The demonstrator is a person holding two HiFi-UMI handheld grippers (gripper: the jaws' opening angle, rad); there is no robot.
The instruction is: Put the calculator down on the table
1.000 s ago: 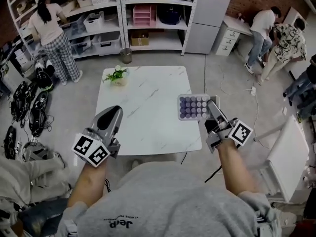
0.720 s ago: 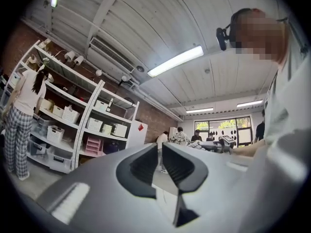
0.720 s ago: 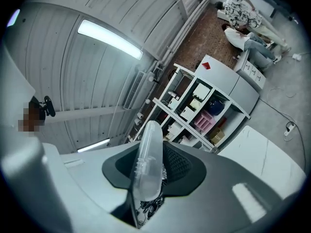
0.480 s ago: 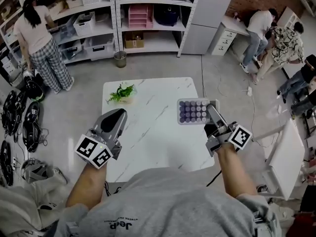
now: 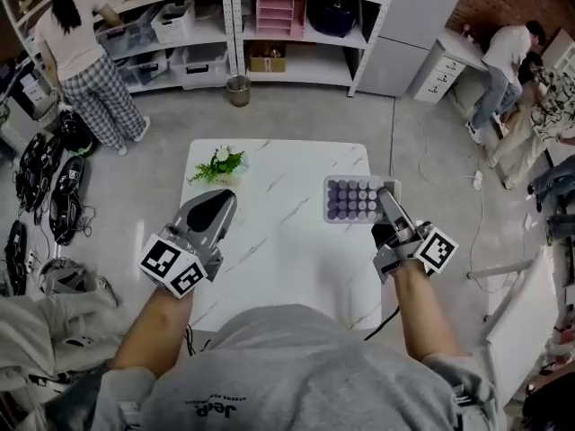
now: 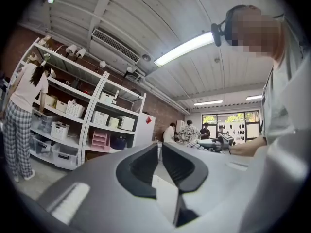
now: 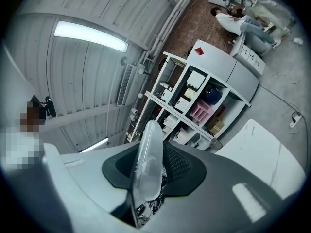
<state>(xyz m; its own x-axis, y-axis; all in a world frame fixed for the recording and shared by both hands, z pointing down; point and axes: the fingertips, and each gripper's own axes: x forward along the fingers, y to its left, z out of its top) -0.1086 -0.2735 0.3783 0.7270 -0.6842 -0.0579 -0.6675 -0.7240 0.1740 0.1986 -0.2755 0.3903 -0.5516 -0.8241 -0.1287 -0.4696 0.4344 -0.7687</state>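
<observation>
The calculator (image 5: 355, 199), white-framed with rows of purple keys, hangs over the right side of the white marble table (image 5: 278, 250). My right gripper (image 5: 387, 197) is shut on its right edge. In the right gripper view the calculator (image 7: 148, 159) stands edge-on between the dark pads of the right gripper (image 7: 151, 152). My left gripper (image 5: 216, 208) hovers over the table's left side, jaws together with nothing in them. The left gripper view shows the left gripper (image 6: 159, 154) with only a thin slit between its pads, facing shelves.
A small potted plant (image 5: 221, 163) sits at the table's far left corner. Beyond it are shelving (image 5: 269, 25), a metal bin (image 5: 238, 90) and a white cabinet (image 5: 409, 25). A person (image 5: 85, 61) stands at the left shelves, others (image 5: 512, 70) at right. Shoes (image 5: 54, 205) lie on the floor at left.
The table has drawn nearer and now reaches under both grippers. Both hands have come forward over it. The calculator stays in the right gripper.
</observation>
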